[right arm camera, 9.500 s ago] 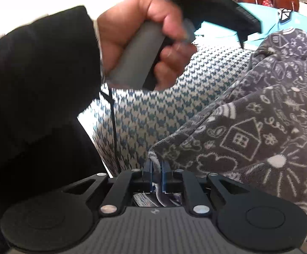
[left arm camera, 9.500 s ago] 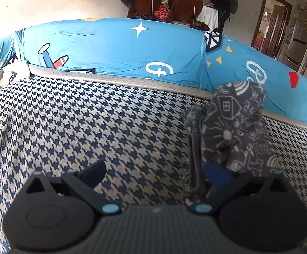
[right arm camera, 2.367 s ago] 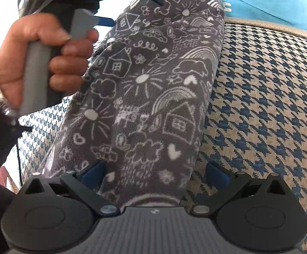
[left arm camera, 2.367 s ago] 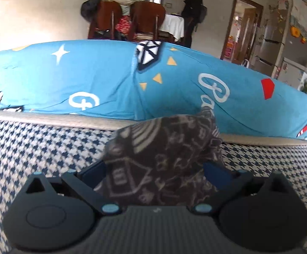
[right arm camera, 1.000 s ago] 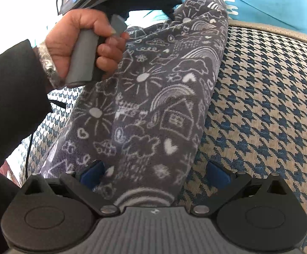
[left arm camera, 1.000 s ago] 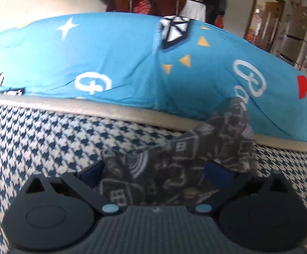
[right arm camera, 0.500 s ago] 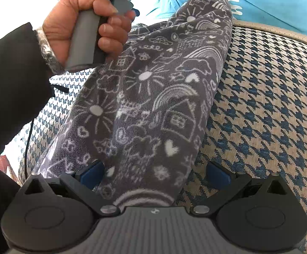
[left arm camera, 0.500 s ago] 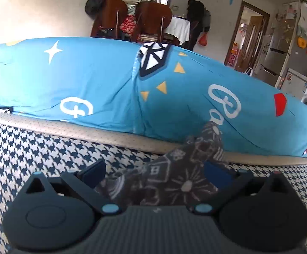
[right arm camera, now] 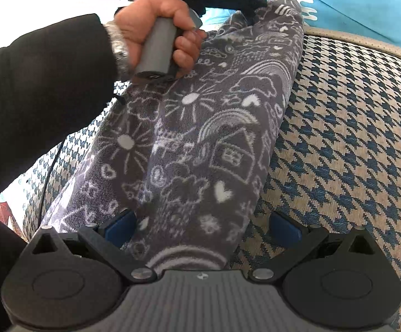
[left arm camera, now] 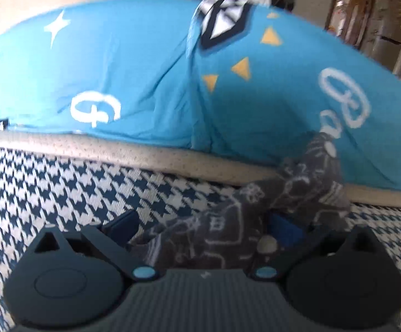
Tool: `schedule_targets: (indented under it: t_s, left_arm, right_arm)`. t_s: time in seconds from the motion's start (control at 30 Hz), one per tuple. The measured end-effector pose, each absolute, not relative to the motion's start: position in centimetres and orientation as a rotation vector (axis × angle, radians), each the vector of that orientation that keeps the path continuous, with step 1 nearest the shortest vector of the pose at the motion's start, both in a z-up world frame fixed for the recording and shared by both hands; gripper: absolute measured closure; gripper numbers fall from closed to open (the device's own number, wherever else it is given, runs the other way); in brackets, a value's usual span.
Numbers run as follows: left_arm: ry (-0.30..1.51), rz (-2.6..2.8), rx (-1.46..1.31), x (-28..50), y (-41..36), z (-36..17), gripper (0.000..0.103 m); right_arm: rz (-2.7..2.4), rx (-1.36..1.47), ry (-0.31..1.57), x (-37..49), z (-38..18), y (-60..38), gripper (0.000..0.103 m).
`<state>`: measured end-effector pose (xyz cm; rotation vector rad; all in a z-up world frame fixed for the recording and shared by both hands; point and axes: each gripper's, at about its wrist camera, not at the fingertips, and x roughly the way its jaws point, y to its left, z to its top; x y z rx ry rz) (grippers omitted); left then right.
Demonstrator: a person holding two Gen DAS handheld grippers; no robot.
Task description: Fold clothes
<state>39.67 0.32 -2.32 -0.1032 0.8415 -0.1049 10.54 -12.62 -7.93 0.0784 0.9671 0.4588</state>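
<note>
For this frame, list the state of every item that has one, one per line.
Grey doodle-print fleece garment: lying lengthwise on the houndstooth cushion, folded narrow.
Left claw: open, cloth between its fingers.
Right claw: open, straddling the garment's near end.
Door: open.

The garment (right arm camera: 200, 127) lies lengthwise on the seat cushion (right arm camera: 352, 138), its far end against the backrest cover (left arm camera: 145, 69) (left hand (right arm camera: 156, 36) above it).
</note>
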Motion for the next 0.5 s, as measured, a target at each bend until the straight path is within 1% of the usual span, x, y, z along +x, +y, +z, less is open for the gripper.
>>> schedule_targets:
  t_s: [0.3,0.5]
  left_arm:
    - [0.822,-0.053,-0.081,40.7,0.1,-4.1,0.0]
    - [0.829,-0.066,-0.107,40.0,0.9,-3.6,0.0]
  right_arm:
    - [0.471,0.089,0.968,10.4,-8.0,-13.1,0.0]
    - [0.473,0.069,0.965,10.0,-7.8,-13.0,0.0]
